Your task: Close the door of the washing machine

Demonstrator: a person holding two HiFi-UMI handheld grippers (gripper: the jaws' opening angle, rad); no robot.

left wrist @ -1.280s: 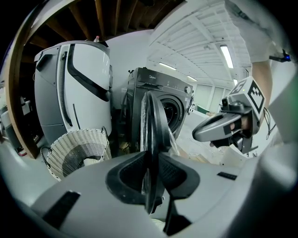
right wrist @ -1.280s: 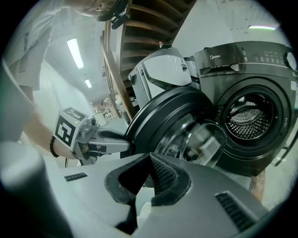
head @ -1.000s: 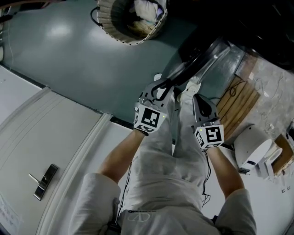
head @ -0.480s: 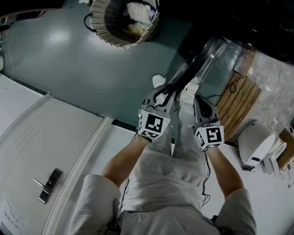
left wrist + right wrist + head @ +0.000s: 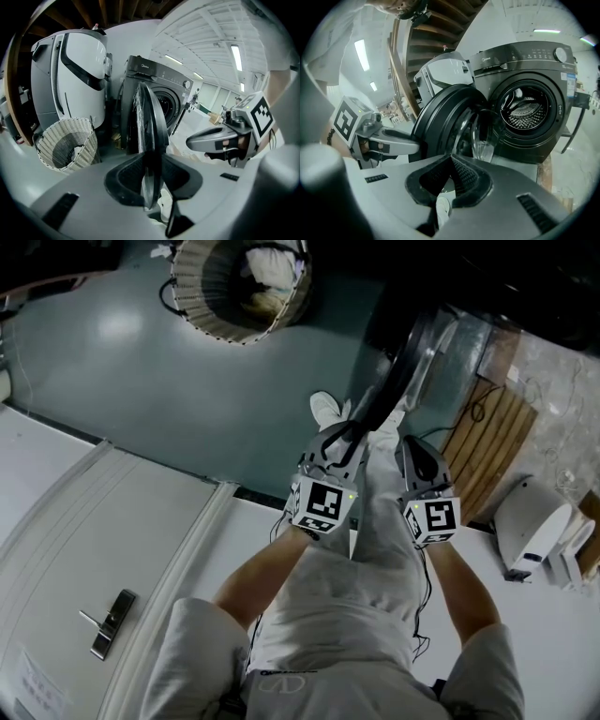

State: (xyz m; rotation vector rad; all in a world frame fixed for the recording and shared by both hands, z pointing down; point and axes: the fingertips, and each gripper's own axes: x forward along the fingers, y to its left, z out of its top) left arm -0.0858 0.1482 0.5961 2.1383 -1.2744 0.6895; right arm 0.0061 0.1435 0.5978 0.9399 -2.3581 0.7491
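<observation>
The dark front-loading washing machine [image 5: 525,108] stands with its drum showing and its round door [image 5: 445,122] swung partway open. From the head view the door [image 5: 403,362] runs edge-on from the machine toward me. My left gripper [image 5: 342,432] straddles the door's free rim [image 5: 150,131]. Its jaws are opening, and the rim still stands between the pads. My right gripper [image 5: 405,442] hovers just right of it, beside the door's inner face. It is shut with nothing in it [image 5: 451,157]. Each gripper appears in the other's view: the left gripper [image 5: 393,140] and the right gripper [image 5: 206,140].
A wicker laundry basket [image 5: 239,287] with cloth in it sits on the green floor left of the machine. A white appliance [image 5: 70,79] stands behind the basket. A wooden pallet [image 5: 487,446] and a white device [image 5: 534,526] lie to the right. My white shoe [image 5: 325,409] is under the grippers.
Both grippers have moved forward toward the machine, the left one keeping at the door's rim. The door now lies at a steeper angle, nearer the machine's front.
</observation>
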